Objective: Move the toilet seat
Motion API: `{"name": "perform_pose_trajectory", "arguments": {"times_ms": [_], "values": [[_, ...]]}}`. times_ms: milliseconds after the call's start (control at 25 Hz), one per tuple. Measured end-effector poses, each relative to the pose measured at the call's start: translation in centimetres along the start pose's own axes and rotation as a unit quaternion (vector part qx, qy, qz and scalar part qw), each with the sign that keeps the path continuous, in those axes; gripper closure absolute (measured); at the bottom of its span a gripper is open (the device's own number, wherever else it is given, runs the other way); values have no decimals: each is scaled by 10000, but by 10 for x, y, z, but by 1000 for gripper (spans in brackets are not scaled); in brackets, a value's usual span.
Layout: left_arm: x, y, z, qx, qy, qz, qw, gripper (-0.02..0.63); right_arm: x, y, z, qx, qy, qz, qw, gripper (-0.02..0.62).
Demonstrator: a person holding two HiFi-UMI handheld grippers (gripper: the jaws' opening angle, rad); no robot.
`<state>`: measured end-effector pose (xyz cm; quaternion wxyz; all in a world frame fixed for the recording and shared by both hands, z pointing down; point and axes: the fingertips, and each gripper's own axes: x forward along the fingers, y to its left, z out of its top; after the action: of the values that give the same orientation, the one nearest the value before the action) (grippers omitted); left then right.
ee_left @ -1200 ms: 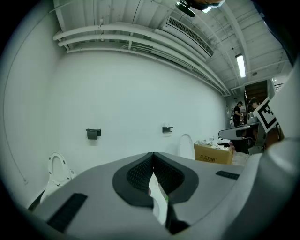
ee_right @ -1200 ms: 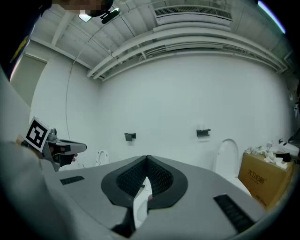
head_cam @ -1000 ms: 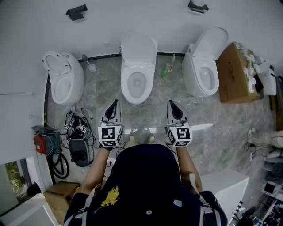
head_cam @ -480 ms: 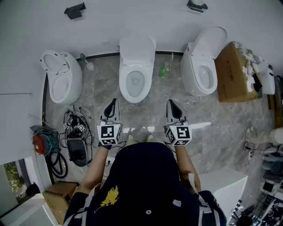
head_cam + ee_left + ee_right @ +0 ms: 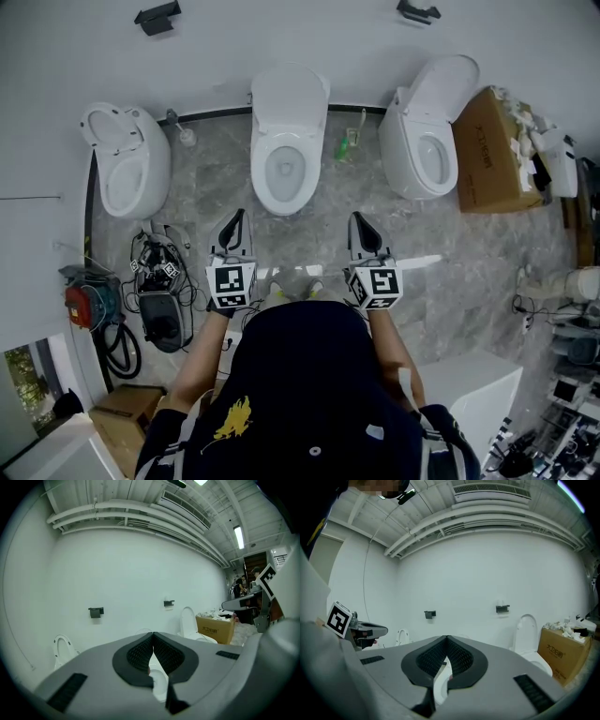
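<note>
Three white toilets stand along the far wall. The middle toilet [image 5: 287, 173] faces me with its lid [image 5: 291, 96] raised against the wall, and its seat rests on the bowl. My left gripper [image 5: 237, 218] and right gripper [image 5: 356, 219] hover side by side over the marble floor, a short way in front of that bowl. Neither touches it. Both are shut with nothing between their pads. In the left gripper view the left gripper [image 5: 153, 633] points at the middle toilet [image 5: 159, 686]. The right gripper [image 5: 447, 637] points the same way.
The left toilet [image 5: 127, 173] has its seat up, and the right toilet [image 5: 424, 150] has its lid up. A cardboard box [image 5: 487, 155] stands at far right. A green bottle [image 5: 347, 148] and a toilet brush [image 5: 184, 133] stand between the toilets. Cables and equipment [image 5: 159, 300] lie at left.
The whole view has drifted slightly, so the toilets sit a little higher and further left in the frame. Both grippers stay shut and side by side.
</note>
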<state>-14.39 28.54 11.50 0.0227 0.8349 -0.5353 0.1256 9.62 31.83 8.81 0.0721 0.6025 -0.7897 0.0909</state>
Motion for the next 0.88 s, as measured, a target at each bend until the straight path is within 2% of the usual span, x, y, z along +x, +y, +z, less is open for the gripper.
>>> {"name": "perform_pose_trajectory", "arguments": {"times_ms": [120,280,560,720,880], "values": [[-2,3,-5,53,-6,-61,10000,588,-3,6,-4,-47,71,-88,9999,569],[-5,8,-19,152,90,-234,9996,588,-10,19,-9,362,50,-248,9990,569],[-5,7,-28,22,112,-506,9987,588,-17,23,-21,285,195,-431,9985,569],[9,19,-36,18,311,-182,9993,588,-5,15,-26,350,265,-457,9980,569],[30,26,-37,-117,307,-9,9995,588,16,-2,-18,392,122,-464,9981,569]]}}
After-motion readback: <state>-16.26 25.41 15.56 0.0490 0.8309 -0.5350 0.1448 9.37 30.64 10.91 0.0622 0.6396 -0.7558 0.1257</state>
